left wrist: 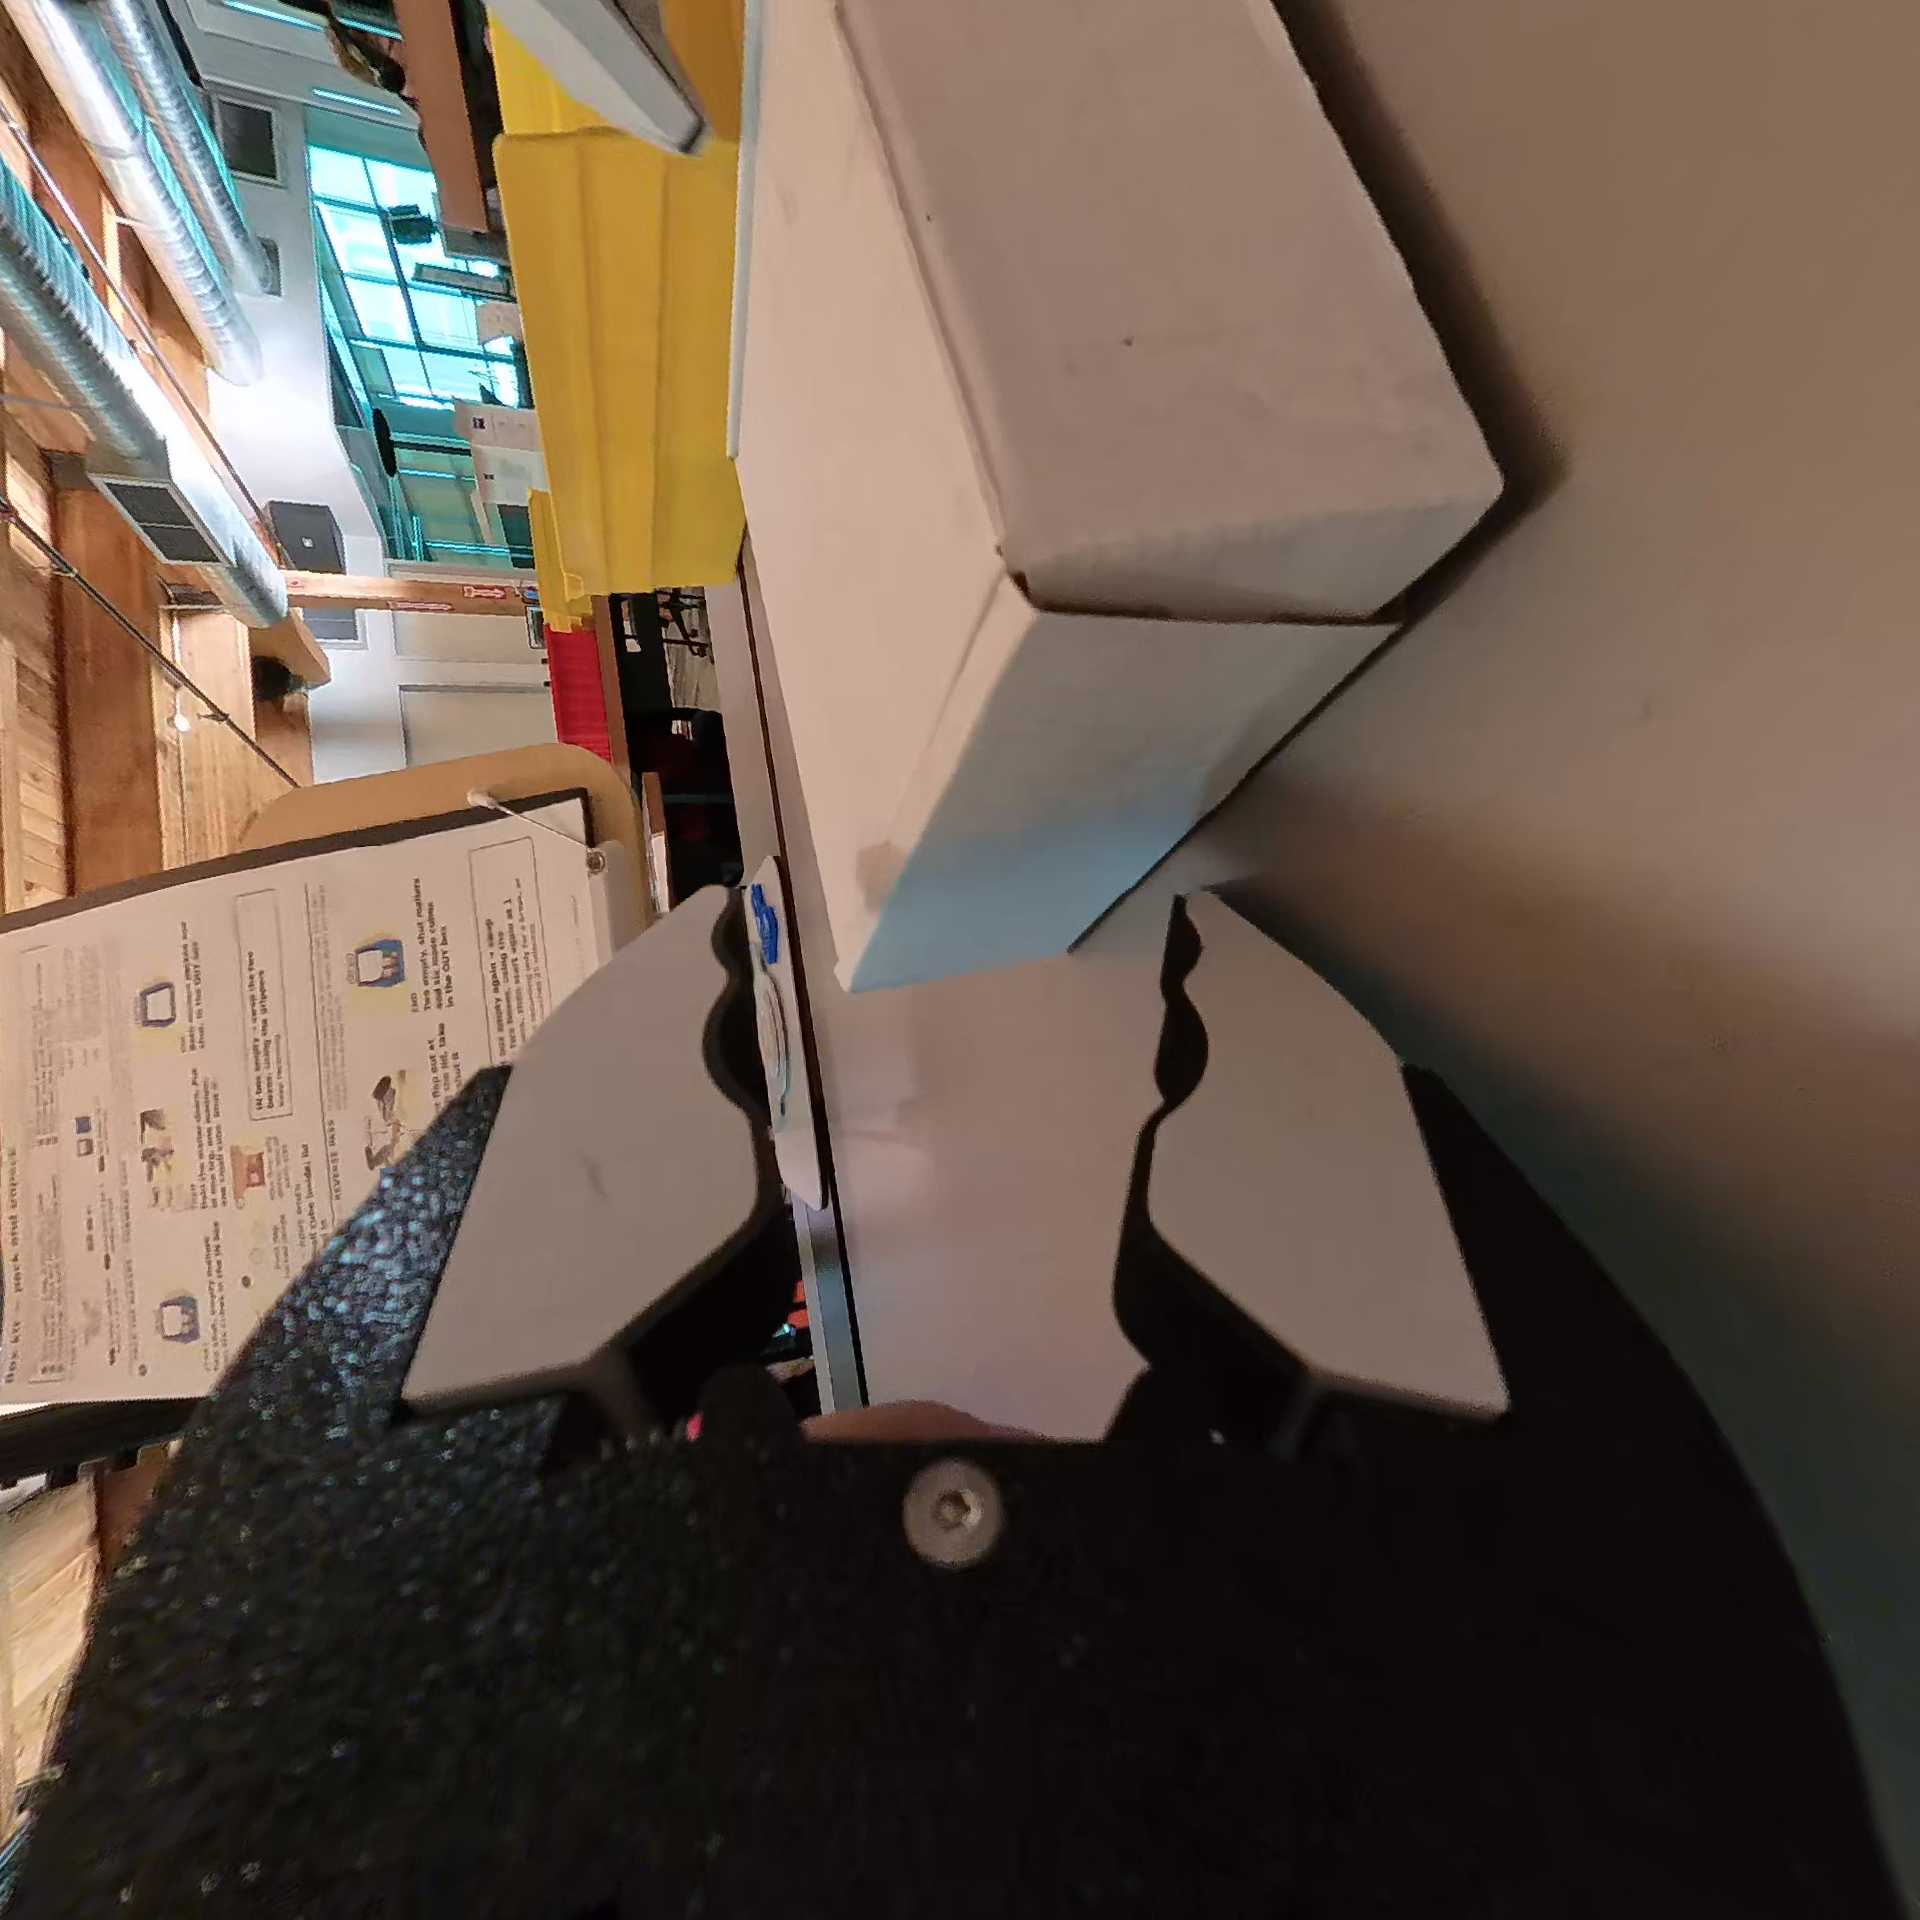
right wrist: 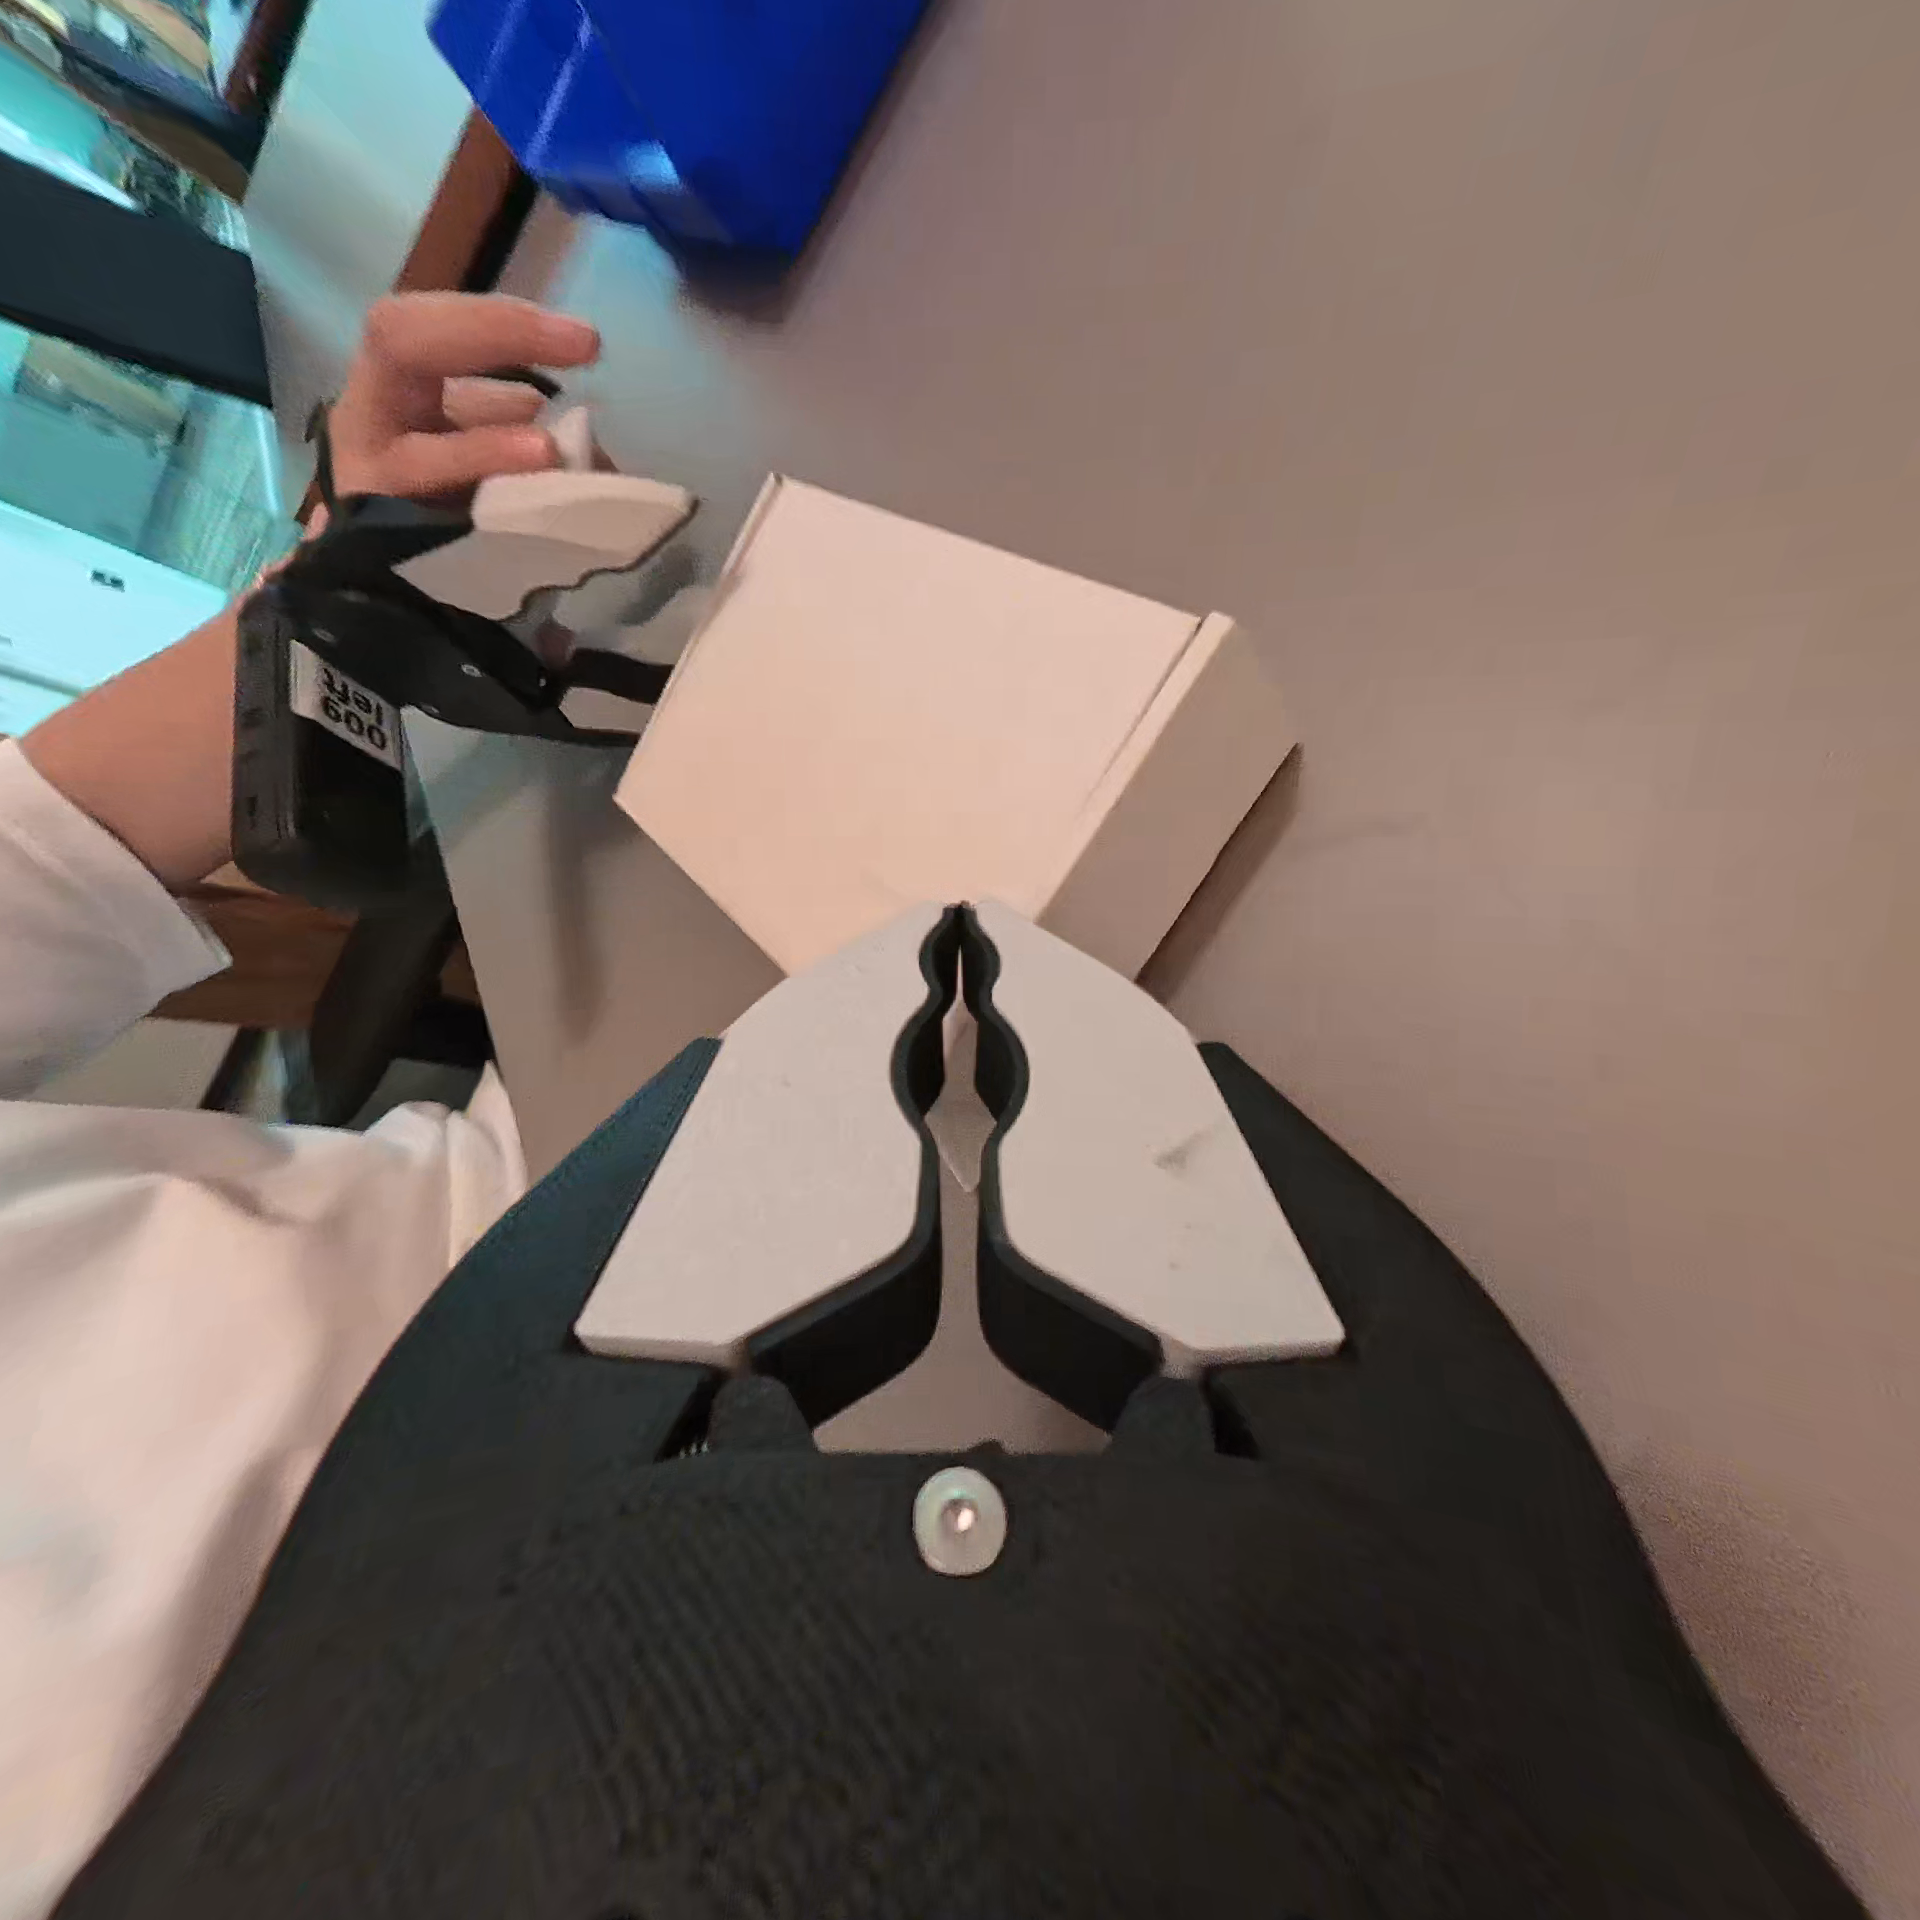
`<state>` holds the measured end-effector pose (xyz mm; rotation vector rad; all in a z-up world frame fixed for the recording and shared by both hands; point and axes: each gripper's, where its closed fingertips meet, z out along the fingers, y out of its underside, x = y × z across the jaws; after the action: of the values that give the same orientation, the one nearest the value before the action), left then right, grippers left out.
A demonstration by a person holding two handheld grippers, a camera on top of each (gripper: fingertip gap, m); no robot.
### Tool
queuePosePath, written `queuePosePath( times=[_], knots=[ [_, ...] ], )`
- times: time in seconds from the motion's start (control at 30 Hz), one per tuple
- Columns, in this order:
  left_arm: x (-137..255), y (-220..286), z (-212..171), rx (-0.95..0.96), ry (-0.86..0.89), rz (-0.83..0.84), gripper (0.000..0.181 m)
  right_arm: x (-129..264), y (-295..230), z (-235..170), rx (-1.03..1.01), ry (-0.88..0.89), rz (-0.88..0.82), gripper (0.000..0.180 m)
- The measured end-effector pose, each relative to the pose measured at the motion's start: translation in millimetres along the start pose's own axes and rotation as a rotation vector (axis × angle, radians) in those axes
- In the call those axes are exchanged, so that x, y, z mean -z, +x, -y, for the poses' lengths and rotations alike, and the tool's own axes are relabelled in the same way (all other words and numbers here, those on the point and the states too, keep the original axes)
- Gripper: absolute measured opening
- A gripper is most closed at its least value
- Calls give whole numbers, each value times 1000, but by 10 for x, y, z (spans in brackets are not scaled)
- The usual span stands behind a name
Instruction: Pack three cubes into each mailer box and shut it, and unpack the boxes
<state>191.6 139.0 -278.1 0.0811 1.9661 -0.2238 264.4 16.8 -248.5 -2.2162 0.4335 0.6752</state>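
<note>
A shut white mailer box [left wrist: 1091, 416] lies on the grey table [left wrist: 1662, 935]. My left gripper [left wrist: 956, 914] is open, its fingertips just short of the box's near corner, with nothing between them. In the right wrist view the same box [right wrist: 935, 727] lies in the middle. My right gripper [right wrist: 961, 914] is shut, its tips close to the box's near corner, and I see nothing held in it. The left gripper [right wrist: 592, 592] also shows there, open at the box's left side, held by a person's hand [right wrist: 436, 395]. No cubes are in view.
A yellow bin [left wrist: 623, 343] stands beyond the box with a pale box-like thing [left wrist: 623, 62] in it. A blue bin [right wrist: 644, 104] stands at the far end of the table [right wrist: 1558, 623]. A printed sheet on a board [left wrist: 260, 1091] stands off the table's edge. A white sleeve [right wrist: 208, 1351] is close by. There is about 15 centimetres between the tips of the two grippers.
</note>
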Motion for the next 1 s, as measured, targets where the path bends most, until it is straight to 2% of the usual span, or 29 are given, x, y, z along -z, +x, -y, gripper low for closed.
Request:
queuePosePath(
  times=[0.27, 0.67, 0.73, 0.8, 0.9, 0.97, 1.0],
  knots=[
    [47, -59, 116, 3, 55, 23, 91, -36, 62, -19, -50, -26, 83, 0],
    [-109, -135, 426, -160, 99, 52, 99, 42, 157, -37, -42, 27, 107, 0],
    [-142, -185, 467, -198, 90, 81, 93, 49, 168, -38, -41, 49, 107, 0],
    [-131, -294, 529, -211, 114, 139, 68, 52, 174, -36, -32, 60, 92, 0],
    [-119, -331, 489, -140, 75, 108, 67, 90, 193, -17, 11, 76, 38, 0],
    [-47, -352, 488, 32, 98, 72, 66, 200, 141, 53, 72, 145, 10, 26],
    [2, -365, 479, 151, 115, 49, 66, 290, 66, 112, 105, 205, 16, 30]
  ],
)
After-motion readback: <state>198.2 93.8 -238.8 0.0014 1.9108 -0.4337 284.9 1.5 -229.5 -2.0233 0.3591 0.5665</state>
